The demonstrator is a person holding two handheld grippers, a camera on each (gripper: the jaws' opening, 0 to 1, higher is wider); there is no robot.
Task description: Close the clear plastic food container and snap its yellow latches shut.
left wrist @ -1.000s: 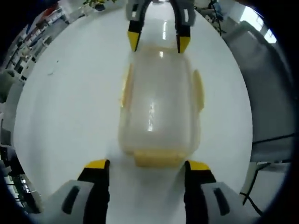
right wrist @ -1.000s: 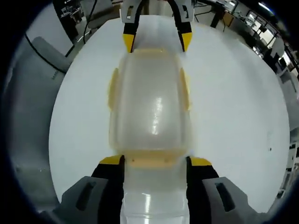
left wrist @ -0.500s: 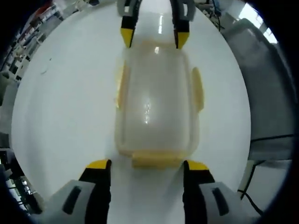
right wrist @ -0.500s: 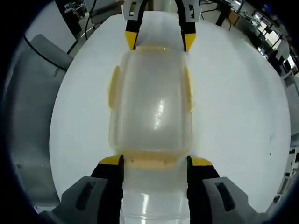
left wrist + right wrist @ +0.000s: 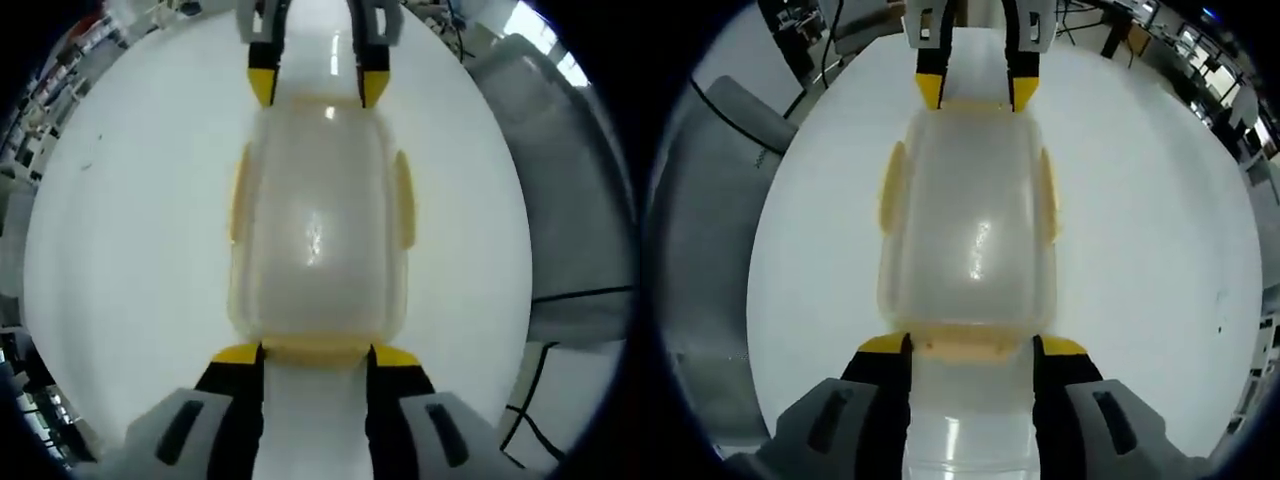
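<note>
The clear plastic container (image 5: 315, 220) (image 5: 970, 220) lies on the white table with its lid on. Yellow side latches (image 5: 403, 200) (image 5: 892, 190) sit flat against its long sides. My left gripper (image 5: 316, 356) has its jaws pressed to both ends of the near yellow end latch (image 5: 315, 349). It appears at the far end in the right gripper view (image 5: 977, 92). My right gripper (image 5: 972, 346) grips the opposite end latch (image 5: 970, 342) the same way. It appears at the far end in the left gripper view (image 5: 318, 88).
The round white table (image 5: 120, 220) (image 5: 1140, 250) spreads around the container. Grey chairs stand at its edge (image 5: 570, 200) (image 5: 710, 200). Office desks and clutter lie beyond.
My left gripper has moved forward to the container's end, and its jaws have narrowed onto the end latch. The right gripper has stayed on its latch.
</note>
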